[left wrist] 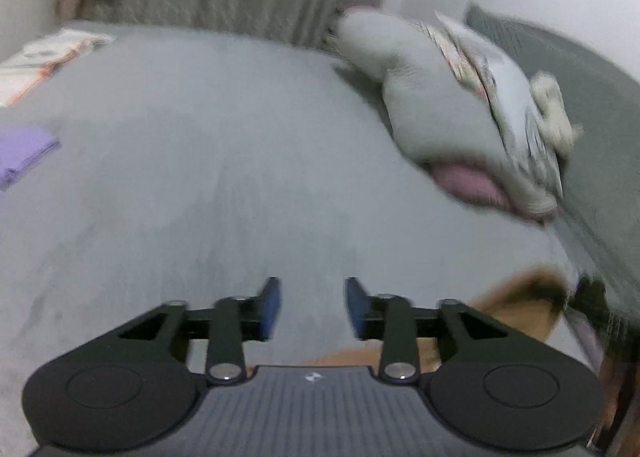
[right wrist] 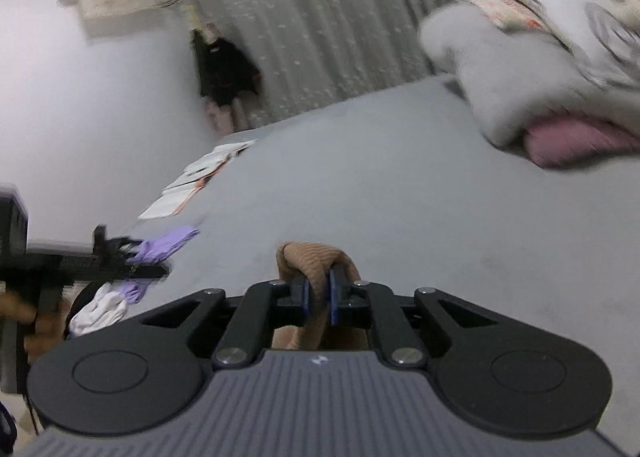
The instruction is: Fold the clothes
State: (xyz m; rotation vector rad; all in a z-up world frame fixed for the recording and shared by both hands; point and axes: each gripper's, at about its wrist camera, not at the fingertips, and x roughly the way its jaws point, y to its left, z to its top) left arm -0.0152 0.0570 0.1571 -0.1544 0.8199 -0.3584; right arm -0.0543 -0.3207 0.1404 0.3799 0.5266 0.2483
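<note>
A brown garment [right wrist: 316,257] bunches up between the blue pads of my right gripper [right wrist: 319,297], which is shut on a fold of it just above the grey bed sheet [right wrist: 400,197]. In the left wrist view my left gripper [left wrist: 313,307] stands open over the bare sheet [left wrist: 240,137] with nothing between its pads. Part of the brown garment [left wrist: 520,309] shows low at the right there. The left gripper also appears, blurred, at the left edge of the right wrist view, beside a purple cloth [right wrist: 166,243].
Folded white and orange clothes [left wrist: 44,57] lie at the bed's far left edge, the purple cloth [left wrist: 24,153] nearer. A white cloth [right wrist: 100,311] hangs off the edge. A heap of grey bedding [left wrist: 440,97] over a pink pillow [left wrist: 468,181] fills the right. A curtain [right wrist: 320,17] hangs behind.
</note>
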